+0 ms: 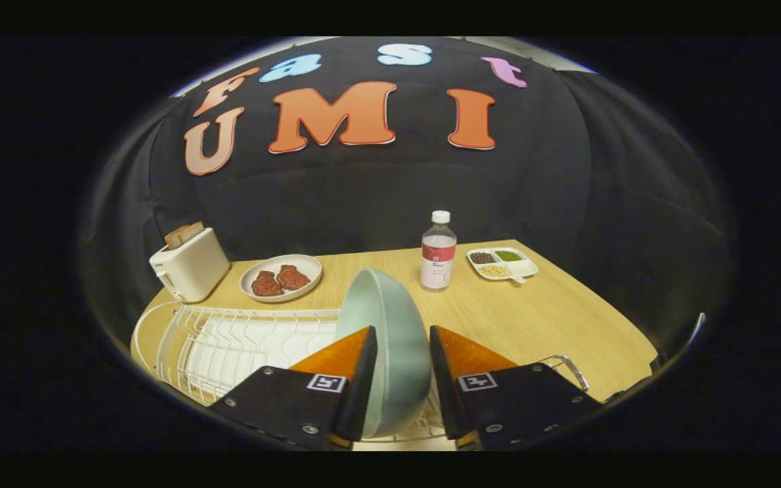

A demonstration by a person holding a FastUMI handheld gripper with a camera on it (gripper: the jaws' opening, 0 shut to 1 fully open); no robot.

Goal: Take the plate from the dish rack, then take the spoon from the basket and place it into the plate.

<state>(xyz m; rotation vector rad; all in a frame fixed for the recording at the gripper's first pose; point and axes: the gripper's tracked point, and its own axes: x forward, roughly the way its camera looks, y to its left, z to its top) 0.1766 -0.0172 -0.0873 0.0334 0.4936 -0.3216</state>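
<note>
We are seeing a white toaster [190, 272] with bread slices [184, 234] sticking up from it, sitting at the far left corner of the wooden table [553, 318]. Below it the white wire dish rack [228, 342] is lying left of the fingers. Next, a white dish [281, 278] is carrying two pieces of red meat [279, 280]. At centre, the pale green plate [390, 339] is standing on edge between the fingers of our gripper [403, 352]; the left finger appears to be touching it, but we cannot tell whether the right one is pressing. Beyond, a capped bottle [438, 251] is standing upright, and a divided tray [502, 263] is holding beans.
</note>
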